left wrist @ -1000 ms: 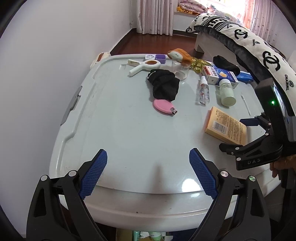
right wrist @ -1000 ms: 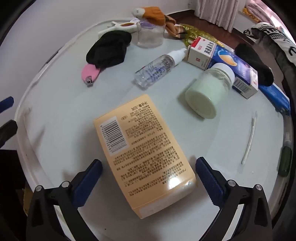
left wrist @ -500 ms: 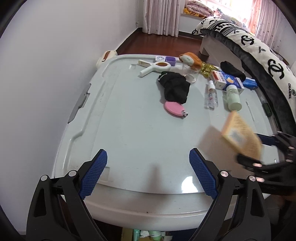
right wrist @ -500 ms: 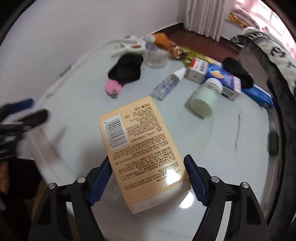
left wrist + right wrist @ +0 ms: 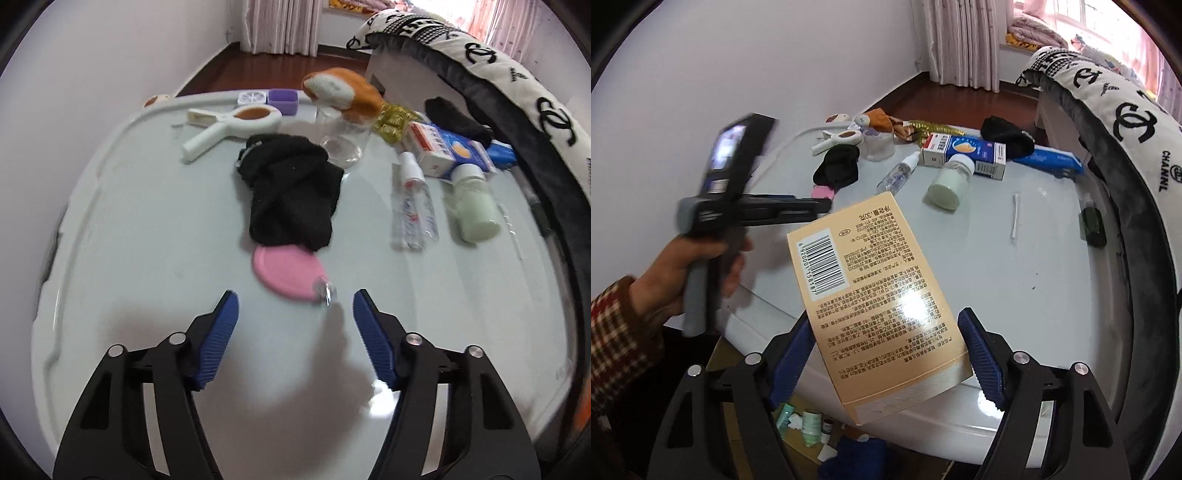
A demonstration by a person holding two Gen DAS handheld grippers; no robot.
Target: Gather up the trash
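My right gripper is shut on a tan cardboard box with a barcode and holds it lifted over the front edge of the white table. My left gripper is open and empty, low over the table, just short of a pink oval case and a black sock. The left gripper also shows in the right wrist view, held in a hand. A clear spray bottle, a pale green bottle and a blue and white carton lie on the right.
At the far edge lie a white clip, a glass jar, an orange plush toy and gold wrappers. A cotton swab and a dark small item lie at the right. A bed borders the table. Boxes with bottles sit below.
My right gripper closed on the tan box and lifted it off the table toward the front edge. My left gripper moved forward to the pink case.
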